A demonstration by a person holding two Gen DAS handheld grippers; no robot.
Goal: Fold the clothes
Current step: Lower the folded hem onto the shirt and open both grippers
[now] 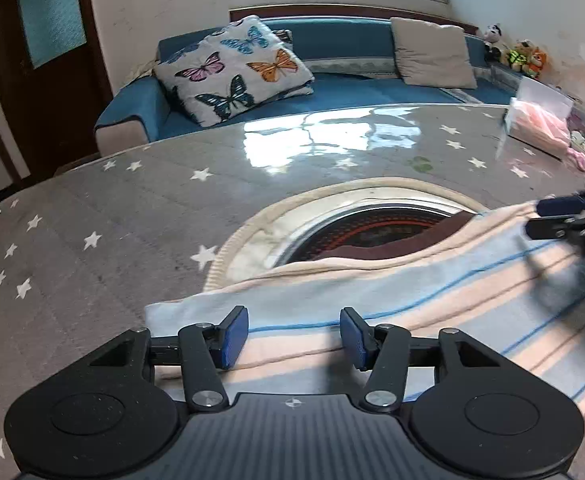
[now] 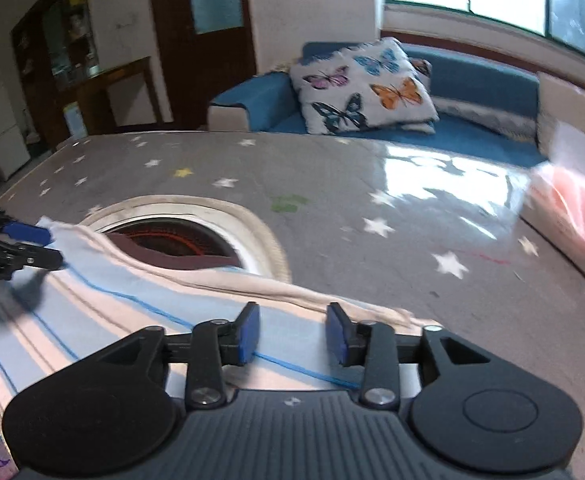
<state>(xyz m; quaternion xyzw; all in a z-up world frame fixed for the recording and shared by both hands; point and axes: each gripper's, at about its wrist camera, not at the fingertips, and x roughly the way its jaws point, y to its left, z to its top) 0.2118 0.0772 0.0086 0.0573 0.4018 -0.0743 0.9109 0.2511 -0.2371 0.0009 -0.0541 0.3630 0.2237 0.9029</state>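
Two grippers: both poised over one striped garment, each visible in the other's wrist view.
Left gripper (image 1: 294,338): jaws spread apart, blue pads (image 1: 236,336) on either side of the cloth's near edge, nothing clasped between them.
Right gripper (image 2: 293,334): jaws likewise parted, above the garment's other end, gripping nothing.
Striped garment (image 1: 432,300): cream and pale blue with thin blue lines, lying flat on the table and partly covering the round inset.
Round inset (image 1: 376,228): dark disc with red rings, set in a pale rim at the table's middle.
Table cover (image 1: 112,216): grey with white stars, glossy under window glare.
Background: blue sofa (image 1: 332,92) carrying a butterfly-print cushion (image 1: 232,68) and a plain beige cushion (image 1: 432,52).
Far right table edge: clear bag holding pink fabric (image 1: 540,124).
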